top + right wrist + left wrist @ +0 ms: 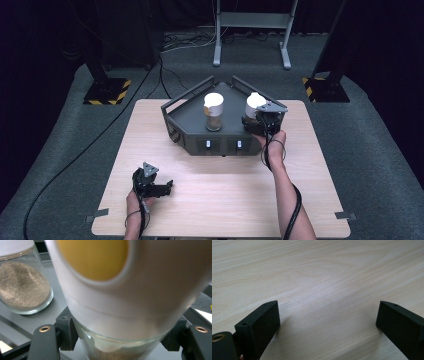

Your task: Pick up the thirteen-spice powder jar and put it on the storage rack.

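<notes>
Two glass jars of brown powder with white lids are at a dark angular tray (197, 134) at the table's far side. The left jar (213, 112) stands upright on the tray. My right gripper (258, 123) is shut on the glass body of the right jar (255, 102). In the right gripper view this jar (125, 295) leans toward the camera, its lid showing a yellow disc, with both pads pressed on the glass of the right gripper (120, 336). The other jar (23, 287) stands behind at left. My left gripper (161, 187) rests open near the front left, jaws wide apart over bare wood (328, 315).
The tray has raised rails and two small lit displays (207, 144) on its front face. The light wooden table (220, 200) lies between the tray and the front edge. Beyond the table are stand bases with yellow-black tape (107, 92), cables on grey carpet and a metal frame (252, 30).
</notes>
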Motion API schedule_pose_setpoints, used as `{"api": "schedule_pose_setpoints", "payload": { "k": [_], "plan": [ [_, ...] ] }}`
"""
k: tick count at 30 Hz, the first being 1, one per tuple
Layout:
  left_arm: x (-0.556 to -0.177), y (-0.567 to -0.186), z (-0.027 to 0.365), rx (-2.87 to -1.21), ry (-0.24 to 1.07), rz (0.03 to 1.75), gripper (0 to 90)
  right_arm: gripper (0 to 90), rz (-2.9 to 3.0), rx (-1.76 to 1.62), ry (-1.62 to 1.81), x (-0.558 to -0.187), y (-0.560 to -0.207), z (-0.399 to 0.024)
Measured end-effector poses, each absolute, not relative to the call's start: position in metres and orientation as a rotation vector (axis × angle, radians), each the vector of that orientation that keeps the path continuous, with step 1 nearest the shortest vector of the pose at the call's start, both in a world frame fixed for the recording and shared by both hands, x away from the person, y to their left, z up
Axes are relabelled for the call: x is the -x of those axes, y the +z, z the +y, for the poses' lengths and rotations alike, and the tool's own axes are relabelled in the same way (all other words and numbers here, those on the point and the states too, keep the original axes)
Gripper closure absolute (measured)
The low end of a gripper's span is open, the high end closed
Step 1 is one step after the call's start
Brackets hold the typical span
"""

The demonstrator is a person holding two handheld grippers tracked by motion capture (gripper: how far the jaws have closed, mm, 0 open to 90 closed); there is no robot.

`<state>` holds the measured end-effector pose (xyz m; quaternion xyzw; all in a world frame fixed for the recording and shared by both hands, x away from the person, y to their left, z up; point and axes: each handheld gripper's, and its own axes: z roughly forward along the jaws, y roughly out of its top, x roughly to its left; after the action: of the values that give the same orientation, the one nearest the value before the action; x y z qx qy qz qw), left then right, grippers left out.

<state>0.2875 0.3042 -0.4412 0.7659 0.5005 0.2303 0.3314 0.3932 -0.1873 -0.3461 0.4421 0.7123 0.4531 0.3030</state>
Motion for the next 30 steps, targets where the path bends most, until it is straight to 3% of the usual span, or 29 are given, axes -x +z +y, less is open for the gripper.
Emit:
{"api": "schedule_pose_setpoints", "payload": {
  "k": [30],
  "plan": [
    [-0.2884, -0.4415, 0.3041, -1.997, 0.598, 1.311, 5.2, 29.8, 1.859, -1.192, 1.200, -0.3991, -0.3487, -0.1788]
  ]
}}
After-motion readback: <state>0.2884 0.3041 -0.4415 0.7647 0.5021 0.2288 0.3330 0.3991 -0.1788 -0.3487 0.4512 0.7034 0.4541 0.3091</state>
